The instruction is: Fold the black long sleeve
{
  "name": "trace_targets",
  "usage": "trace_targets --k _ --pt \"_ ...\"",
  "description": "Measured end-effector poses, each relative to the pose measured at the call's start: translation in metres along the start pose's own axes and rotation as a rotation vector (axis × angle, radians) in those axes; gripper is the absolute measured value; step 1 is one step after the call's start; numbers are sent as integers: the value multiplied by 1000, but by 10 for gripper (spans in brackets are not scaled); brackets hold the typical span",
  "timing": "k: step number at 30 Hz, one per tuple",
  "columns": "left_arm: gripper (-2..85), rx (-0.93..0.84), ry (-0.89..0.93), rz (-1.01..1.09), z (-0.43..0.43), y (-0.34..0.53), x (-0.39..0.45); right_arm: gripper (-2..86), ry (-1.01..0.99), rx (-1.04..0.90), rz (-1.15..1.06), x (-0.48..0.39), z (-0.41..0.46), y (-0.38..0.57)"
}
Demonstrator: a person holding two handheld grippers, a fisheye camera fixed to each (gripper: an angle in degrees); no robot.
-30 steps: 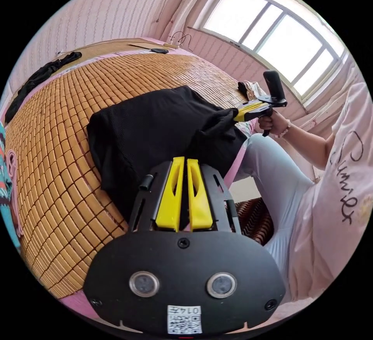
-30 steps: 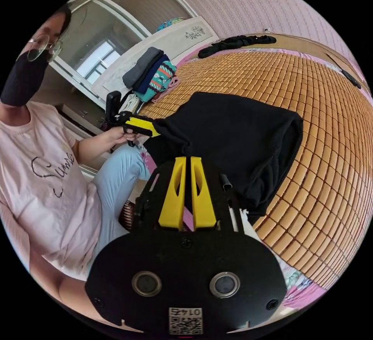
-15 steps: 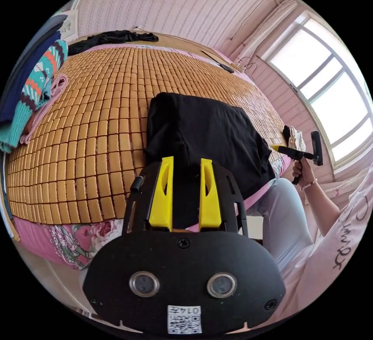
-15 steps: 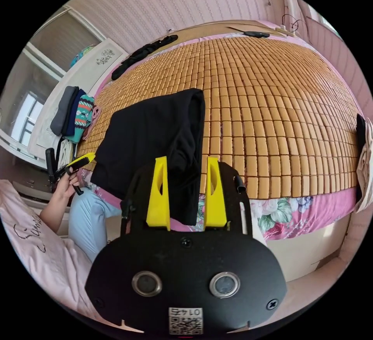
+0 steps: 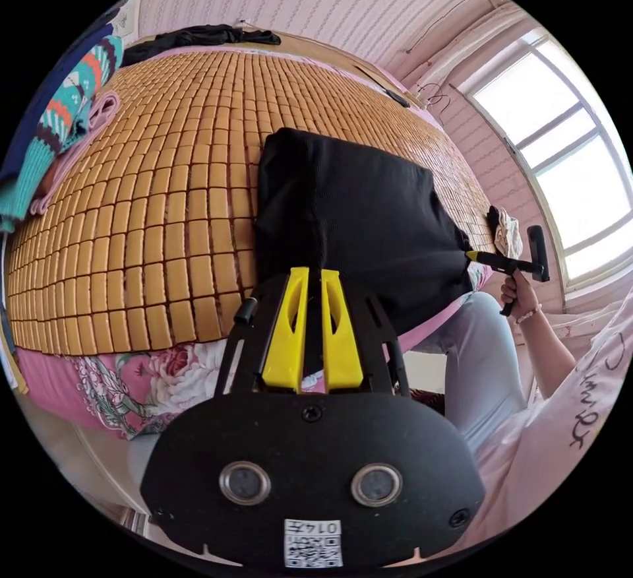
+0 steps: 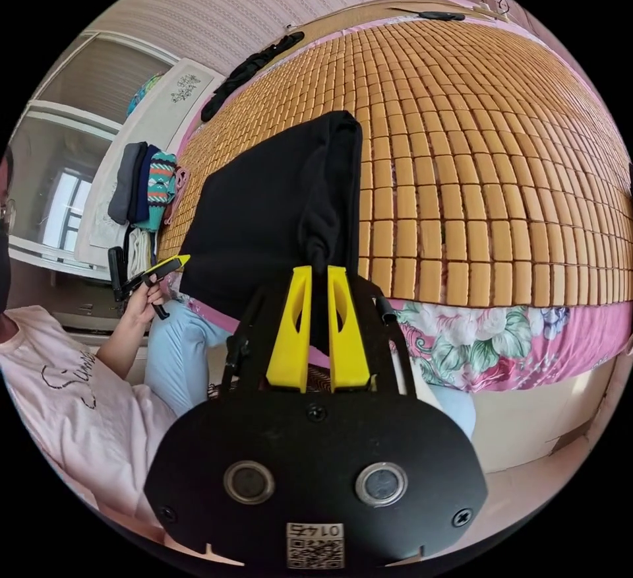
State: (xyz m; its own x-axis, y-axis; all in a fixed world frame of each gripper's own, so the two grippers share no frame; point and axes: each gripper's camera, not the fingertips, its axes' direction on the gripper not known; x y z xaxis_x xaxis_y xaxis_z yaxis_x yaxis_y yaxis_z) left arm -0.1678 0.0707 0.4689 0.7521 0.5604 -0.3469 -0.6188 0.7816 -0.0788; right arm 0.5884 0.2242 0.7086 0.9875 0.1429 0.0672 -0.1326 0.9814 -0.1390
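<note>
The black long sleeve point(image 5: 349, 208) lies folded into a rough rectangle on the bamboo mat point(image 5: 165, 208), its near edge hanging over the bed's side. My left gripper point(image 5: 310, 272) is shut on its near corner, with dark cloth pinched between the yellow jaws. In the right gripper view the same garment point(image 6: 264, 208) bunches along its right edge into my right gripper point(image 6: 315, 270), which is shut on it. Each gripper shows in the other's view at the opposite near corner: the right gripper point(image 5: 491, 258) and the left gripper point(image 6: 168, 265), each held in a hand.
A stack of folded clothes point(image 5: 46, 123) sits at the mat's left side. A dark garment point(image 5: 198, 37) lies along the far edge. A small cloth pile point(image 5: 504, 231) rests near the window. The person's leg point(image 5: 475, 353) is against the floral bed edge point(image 6: 494, 340).
Both grippers held the cloth a second ago, stood open half a second ago, and now are shut on its near corners. The garment now lies flatter.
</note>
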Motion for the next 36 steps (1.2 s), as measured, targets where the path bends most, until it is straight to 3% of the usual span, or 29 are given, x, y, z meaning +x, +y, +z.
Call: trace_targets --k 5,10,17,23,29,36 --pt "65 17 12 -35 4 -2 -4 94 57 41 50 1 -2 0" --pt "62 50 15 -57 -16 12 -5 35 82 138 8 -19 -26 22" --pt "88 -73 139 40 26 22 33 107 -66 -100 -124 -62 36 6" --pt "29 -129 181 142 62 0 59 27 -106 -153 -141 -75 50 -13" --pt "33 -209 446 80 35 -4 40 4 -299 -314 -74 -66 22 -15" --pt "52 -245 354 25 39 2 26 9 -312 -264 -8 -68 19 -17"
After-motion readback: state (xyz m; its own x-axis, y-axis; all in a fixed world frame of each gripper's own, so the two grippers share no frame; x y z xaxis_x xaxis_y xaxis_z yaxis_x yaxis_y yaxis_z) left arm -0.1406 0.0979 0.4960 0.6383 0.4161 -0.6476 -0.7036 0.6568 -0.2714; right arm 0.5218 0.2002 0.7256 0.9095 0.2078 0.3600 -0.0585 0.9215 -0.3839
